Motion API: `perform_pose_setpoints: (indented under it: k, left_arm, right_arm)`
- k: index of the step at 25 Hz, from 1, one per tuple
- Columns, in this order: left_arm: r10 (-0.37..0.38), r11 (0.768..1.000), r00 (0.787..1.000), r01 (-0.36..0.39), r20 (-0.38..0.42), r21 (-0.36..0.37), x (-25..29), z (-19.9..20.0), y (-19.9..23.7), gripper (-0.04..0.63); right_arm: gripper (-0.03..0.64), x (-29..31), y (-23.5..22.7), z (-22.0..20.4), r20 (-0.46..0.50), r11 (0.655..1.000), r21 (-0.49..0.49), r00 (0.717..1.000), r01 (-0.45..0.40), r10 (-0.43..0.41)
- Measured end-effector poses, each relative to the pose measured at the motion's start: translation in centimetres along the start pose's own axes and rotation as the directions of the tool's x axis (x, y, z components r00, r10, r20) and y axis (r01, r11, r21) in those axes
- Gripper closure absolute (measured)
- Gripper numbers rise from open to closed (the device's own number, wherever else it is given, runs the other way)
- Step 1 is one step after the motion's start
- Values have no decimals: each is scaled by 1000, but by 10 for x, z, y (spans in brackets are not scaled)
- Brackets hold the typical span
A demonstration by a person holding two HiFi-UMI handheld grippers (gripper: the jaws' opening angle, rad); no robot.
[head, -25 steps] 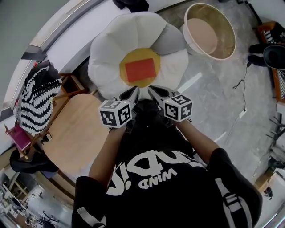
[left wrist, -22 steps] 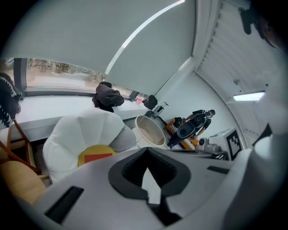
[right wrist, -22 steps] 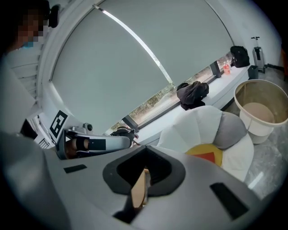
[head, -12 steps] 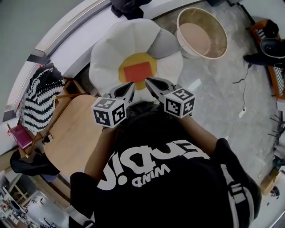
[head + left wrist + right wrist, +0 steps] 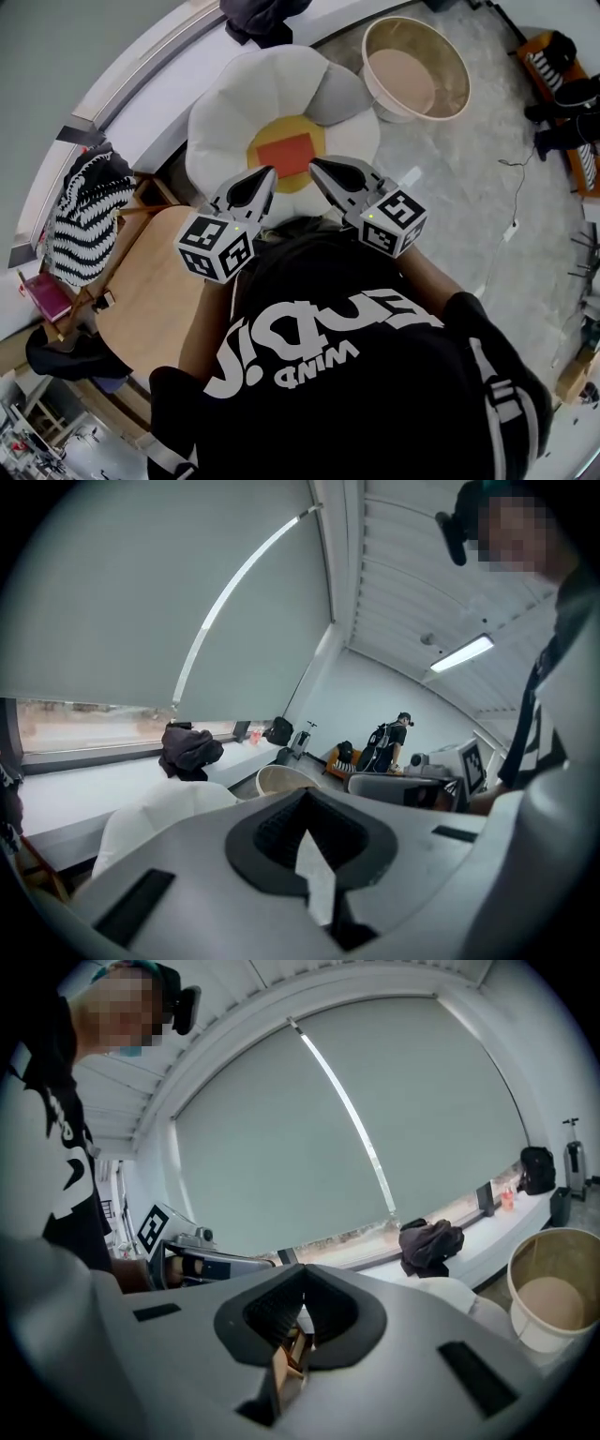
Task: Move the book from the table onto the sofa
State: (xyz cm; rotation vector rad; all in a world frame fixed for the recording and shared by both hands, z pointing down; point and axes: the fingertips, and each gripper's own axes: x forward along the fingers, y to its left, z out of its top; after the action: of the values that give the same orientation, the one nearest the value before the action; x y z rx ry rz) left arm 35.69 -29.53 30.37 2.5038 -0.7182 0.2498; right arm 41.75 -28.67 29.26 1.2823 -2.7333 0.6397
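Book (image 5: 285,156), head view: orange-red, lying flat on the yellow centre of the sofa, with neither tool touching it.
Sofa (image 5: 230,122), head view: a white, flower-shaped cushion seat on the floor, between the desk and the tub.
Left tool (image 5: 269,174), head view: jaws together and empty, tip over the sofa's near edge, just short of the book.
Right tool (image 5: 317,167), head view: jaws together and empty, beside the left tool, their tips a little apart.
Desk (image 5: 150,291), head view: pale wood, at the person's left, below the left tool's marker cube.
Tub (image 5: 450,103), head view: beige and round, on the floor beyond the sofa to the right.
Left gripper view: pads closed on each other with nothing held. A white sofa petal and the tub's rim lie beyond, and a dark bundle (image 5: 190,750) sits on the window ledge (image 5: 75,789).
Right gripper view: pads closed with nothing gripped. A sliver of pale wood shows through the gap below them, and the tub is at the right.
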Motion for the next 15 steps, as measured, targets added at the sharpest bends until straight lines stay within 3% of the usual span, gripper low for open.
perform_pose_setpoints:
  k: [4, 9, 15]
  left_arm:
    - [-21, 998, 997, 16, 79, 57, -13, 18, -2, 588]
    - [-25, 985, 988, -2, 152, 175, -25, 35, -7, 588]
    - [8, 977, 976, -54, 216, 207, -32, 41, 2, 588]
  right_arm:
    - [615, -7, 9, 18, 64, 998, -51, 997, -40, 44]
    - [615, -21, 4, 39, 137, 993, -115, 990, -5, 21]
    - [615, -30, -7, 47, 178, 989, -136, 984, 56, -31]
